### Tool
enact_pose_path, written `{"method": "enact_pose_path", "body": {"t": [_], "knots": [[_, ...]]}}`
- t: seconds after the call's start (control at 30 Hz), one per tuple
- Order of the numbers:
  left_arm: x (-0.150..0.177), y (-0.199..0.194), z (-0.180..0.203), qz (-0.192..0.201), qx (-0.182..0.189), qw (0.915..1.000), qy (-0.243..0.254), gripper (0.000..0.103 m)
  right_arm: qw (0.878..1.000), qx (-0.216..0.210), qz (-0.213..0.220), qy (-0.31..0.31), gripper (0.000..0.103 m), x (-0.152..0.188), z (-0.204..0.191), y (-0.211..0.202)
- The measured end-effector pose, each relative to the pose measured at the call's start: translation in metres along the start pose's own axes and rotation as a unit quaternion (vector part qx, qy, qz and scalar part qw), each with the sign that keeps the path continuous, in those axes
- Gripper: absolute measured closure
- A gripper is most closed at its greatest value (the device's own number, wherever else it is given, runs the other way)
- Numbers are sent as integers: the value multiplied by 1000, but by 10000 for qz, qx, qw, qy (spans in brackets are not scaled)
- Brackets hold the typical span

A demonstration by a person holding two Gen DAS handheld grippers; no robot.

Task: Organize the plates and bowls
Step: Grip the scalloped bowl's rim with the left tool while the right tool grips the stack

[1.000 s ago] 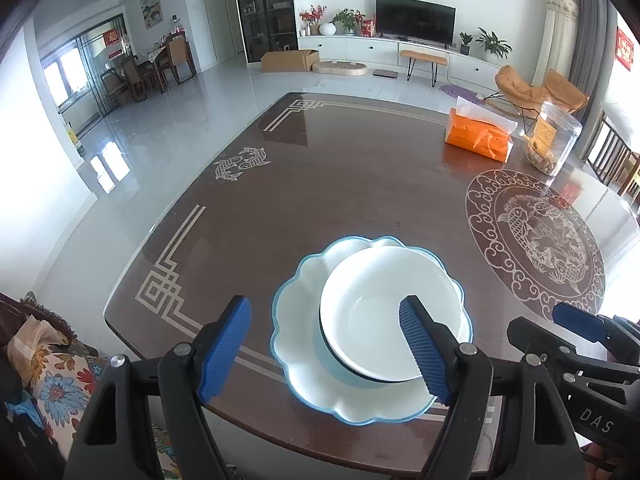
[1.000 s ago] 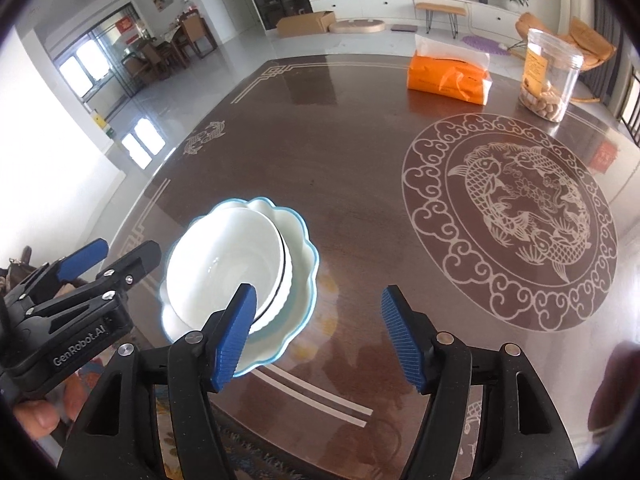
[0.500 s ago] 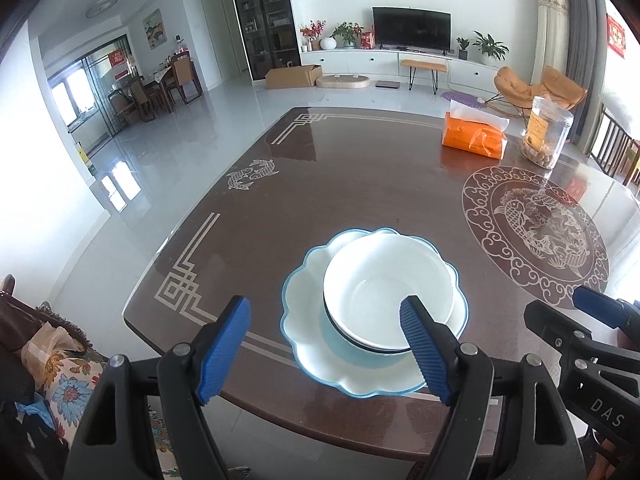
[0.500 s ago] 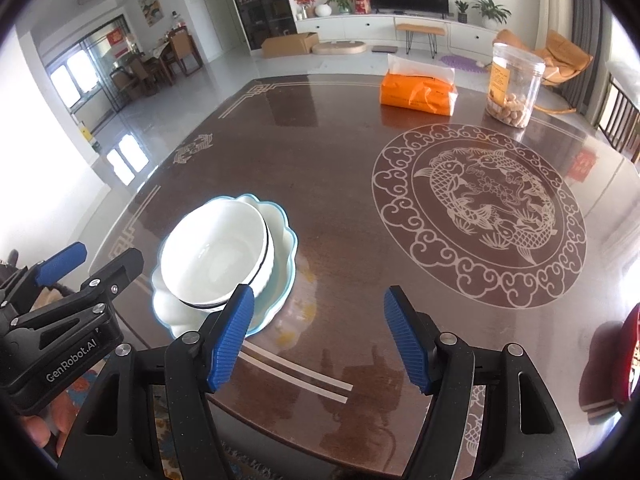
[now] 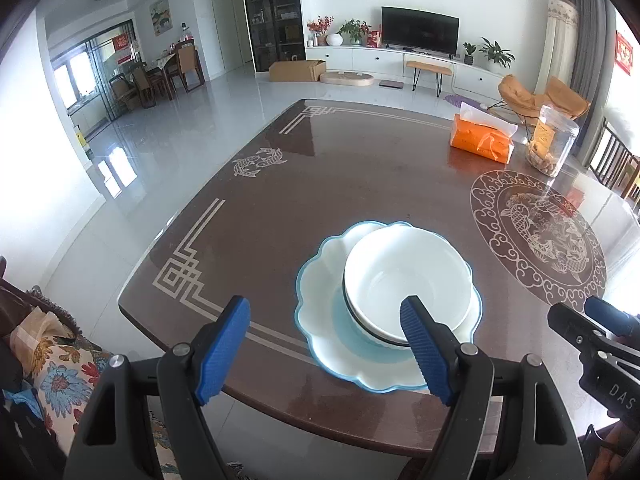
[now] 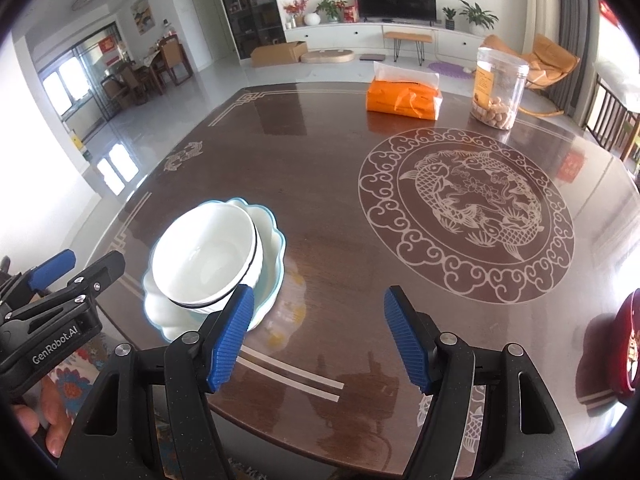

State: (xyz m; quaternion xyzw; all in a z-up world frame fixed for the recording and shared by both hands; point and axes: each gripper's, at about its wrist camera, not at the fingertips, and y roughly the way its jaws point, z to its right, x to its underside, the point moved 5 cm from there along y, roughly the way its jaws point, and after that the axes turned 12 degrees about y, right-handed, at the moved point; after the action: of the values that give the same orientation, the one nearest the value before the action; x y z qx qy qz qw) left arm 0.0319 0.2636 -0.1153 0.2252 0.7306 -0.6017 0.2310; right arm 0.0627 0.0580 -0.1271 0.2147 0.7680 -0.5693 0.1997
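Two white bowls (image 5: 408, 280), nested one inside the other, sit on a scalloped, blue-rimmed plate (image 5: 320, 300) near the front left corner of the dark brown surface (image 5: 320, 200). The stack looks settled: the bowls rest a little toward the plate's far right side, and nothing else of the kind shows loose on the surface in either view. As far as the pictures go, the gathering of dishes appears finished or nearly so; whether the stack must be carried elsewhere cannot be told.

The left gripper (image 5: 326, 354) hangs above the front edge with its fingers spread wide and nothing between them; its right finger overlaps the bowls only in the camera's line of sight. The right gripper (image 6: 318, 340) hovers just to the right of the stack, fingers likewise spread and empty, over bare surface.

At the far right corner stand an orange tissue pack (image 6: 404, 98) and a clear jar (image 6: 500, 88), well apart from the dishes and seemingly no part of the job.
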Motion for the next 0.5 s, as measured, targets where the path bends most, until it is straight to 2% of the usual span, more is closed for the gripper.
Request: {"method": "enact_pose_path", "body": {"t": [0.07,0.13,0.2,0.27,0.37,0.5], "knots": [[4,8,-9,-92,172,9998,-56,26,10000,-17,-34,52,32,2,3,3],[9,21,-25,-245,514,9979,-298,26,9999,-82,-109,60,32,4,4,8],[16,37,-44,-356,906,9931,-652,26,9996,-201,-176,96,32,5,5,14],[21,55,-61,-503,1085,9889,-882,26,9989,-357,-264,166,32,7,8,22],[21,84,-66,-709,1448,9843,-717,26,9972,-585,-399,222,32,9,10,35],[19,123,-66,-1019,1700,9782,-621,27,9949,-728,-674,158,33,9,6,55]]}}
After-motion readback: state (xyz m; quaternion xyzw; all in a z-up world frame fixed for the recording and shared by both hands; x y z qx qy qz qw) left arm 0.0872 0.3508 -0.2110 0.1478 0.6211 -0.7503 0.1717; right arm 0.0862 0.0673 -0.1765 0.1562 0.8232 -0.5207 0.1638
